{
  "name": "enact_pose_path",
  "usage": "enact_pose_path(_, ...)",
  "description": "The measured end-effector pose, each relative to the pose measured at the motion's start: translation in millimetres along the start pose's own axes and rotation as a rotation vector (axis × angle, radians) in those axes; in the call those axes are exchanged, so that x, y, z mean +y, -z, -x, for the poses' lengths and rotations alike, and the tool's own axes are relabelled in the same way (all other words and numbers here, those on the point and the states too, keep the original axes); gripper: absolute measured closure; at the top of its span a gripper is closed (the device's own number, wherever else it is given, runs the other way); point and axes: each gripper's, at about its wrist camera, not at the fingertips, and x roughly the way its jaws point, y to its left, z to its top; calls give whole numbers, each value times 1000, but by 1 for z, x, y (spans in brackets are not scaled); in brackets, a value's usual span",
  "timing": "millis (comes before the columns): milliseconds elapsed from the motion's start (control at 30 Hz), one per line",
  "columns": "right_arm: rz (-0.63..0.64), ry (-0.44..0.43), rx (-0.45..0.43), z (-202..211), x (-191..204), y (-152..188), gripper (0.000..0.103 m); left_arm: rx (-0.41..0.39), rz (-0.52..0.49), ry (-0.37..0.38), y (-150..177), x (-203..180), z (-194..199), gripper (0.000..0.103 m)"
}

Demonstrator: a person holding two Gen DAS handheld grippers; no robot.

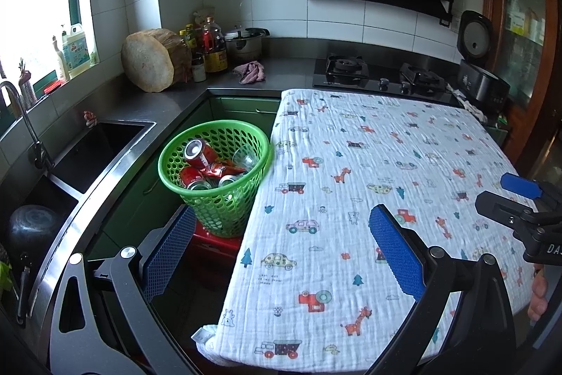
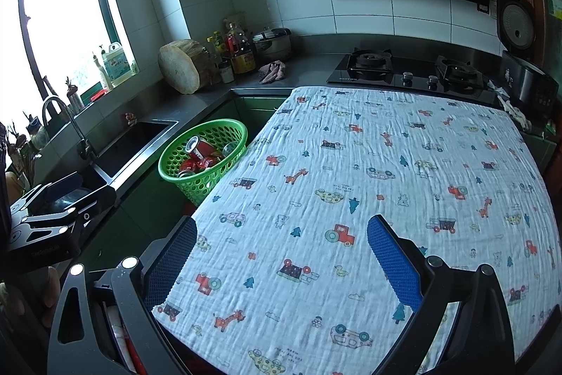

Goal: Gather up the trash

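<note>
A green plastic basket [image 1: 214, 178] stands on a red stool beside the table's left edge and holds red soda cans [image 1: 198, 154], a red wrapper and a clear plastic cup. It also shows in the right wrist view [image 2: 203, 157]. My left gripper [image 1: 281, 241] is open and empty, above the table's left edge, near the basket. My right gripper [image 2: 281, 248] is open and empty above the table; it shows at the right in the left wrist view [image 1: 520, 195]. The table's white printed cloth [image 2: 368, 185] shows no trash on it.
A steel counter with a sink [image 1: 95, 157] and faucet runs on the left. A round chopping block [image 1: 151, 58], bottles, a pot and a rag sit at the back. A gas stove [image 1: 379, 72] and rice cooker [image 1: 481, 76] are behind the table.
</note>
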Motion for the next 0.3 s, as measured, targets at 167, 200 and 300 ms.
enact_pose_path(167,0,2,0,0,0,0,9,4,3,0,0,0,0,5)
enact_pose_path(200,-1,1,-1,0,0,0,9,5,5,2,0,0,0,5)
enact_pose_path(300,1,4,-1,0,0,0,9,7,12,7,1,2,1,5)
